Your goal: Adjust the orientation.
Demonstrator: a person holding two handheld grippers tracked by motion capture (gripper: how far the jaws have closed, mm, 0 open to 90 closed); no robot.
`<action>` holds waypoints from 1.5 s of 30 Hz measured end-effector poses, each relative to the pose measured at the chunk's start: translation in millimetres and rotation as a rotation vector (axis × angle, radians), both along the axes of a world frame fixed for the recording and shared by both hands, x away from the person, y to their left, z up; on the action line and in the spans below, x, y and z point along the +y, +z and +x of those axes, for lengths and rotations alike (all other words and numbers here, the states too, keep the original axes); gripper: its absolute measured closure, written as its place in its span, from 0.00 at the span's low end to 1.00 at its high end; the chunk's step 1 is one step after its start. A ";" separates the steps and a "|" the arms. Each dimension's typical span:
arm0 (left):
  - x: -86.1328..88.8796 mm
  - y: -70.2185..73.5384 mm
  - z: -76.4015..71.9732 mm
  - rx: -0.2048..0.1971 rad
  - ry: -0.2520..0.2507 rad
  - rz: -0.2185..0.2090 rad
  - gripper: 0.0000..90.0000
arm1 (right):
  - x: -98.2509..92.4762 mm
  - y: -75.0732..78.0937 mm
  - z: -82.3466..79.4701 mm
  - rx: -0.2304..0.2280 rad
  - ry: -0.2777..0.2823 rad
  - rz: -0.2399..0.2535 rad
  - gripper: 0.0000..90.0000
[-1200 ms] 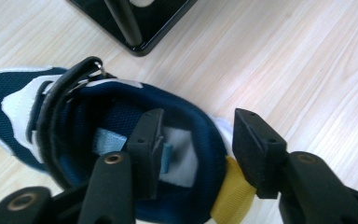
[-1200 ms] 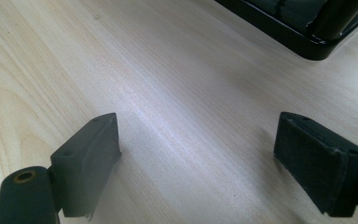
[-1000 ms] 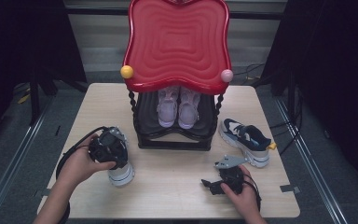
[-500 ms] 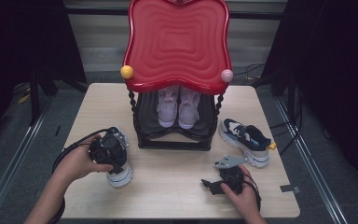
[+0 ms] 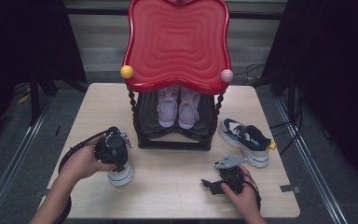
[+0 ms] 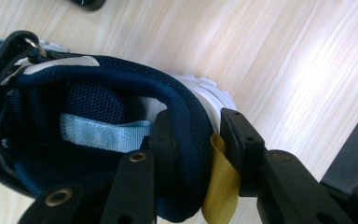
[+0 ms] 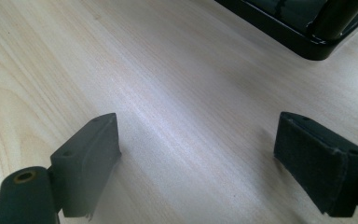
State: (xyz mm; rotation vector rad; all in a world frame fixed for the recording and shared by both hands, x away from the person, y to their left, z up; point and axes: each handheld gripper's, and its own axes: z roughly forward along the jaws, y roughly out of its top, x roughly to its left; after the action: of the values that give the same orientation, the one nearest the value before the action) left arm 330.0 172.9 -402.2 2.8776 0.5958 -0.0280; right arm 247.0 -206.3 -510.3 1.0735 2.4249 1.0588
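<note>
Jaws of the left claw [image 6: 191, 154] have just been closing and now pinch the padded heel collar of the navy sneaker [image 6: 98, 116], so lifting looks ready. Sneaker sits left of the red rack [image 5: 177, 46], white-soled, with a yellow heel loop [image 6: 221, 186]. Right claw [image 7: 196, 158] rests spread on the bench [image 5: 177, 186].

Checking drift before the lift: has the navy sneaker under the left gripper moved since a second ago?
No. The navy sneaker keeps its spot left of the black shoe rack; the left gripper just closed on its heel.
</note>
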 end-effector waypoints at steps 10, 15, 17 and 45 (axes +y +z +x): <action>2.2 8.4 0.9 0.005 0.010 -0.023 0.59 | 0.0 0.0 0.0 0.000 0.000 0.000 0.15; 6.7 11.4 0.6 0.021 0.018 0.005 0.55 | 0.1 0.0 -0.1 0.001 -0.001 0.000 0.15; 7.4 9.4 0.1 0.031 0.010 0.025 0.55 | 0.1 0.0 -0.1 0.002 -0.001 0.001 0.15; -5.7 -16.2 7.7 0.092 -0.026 0.104 0.65 | 0.0 0.0 0.0 0.000 0.000 0.000 0.15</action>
State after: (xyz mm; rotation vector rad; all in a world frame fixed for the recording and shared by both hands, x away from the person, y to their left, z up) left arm 337.7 167.2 -418.5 2.9988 0.5926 -0.1382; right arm 247.0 -206.3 -510.3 1.0730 2.4251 1.0588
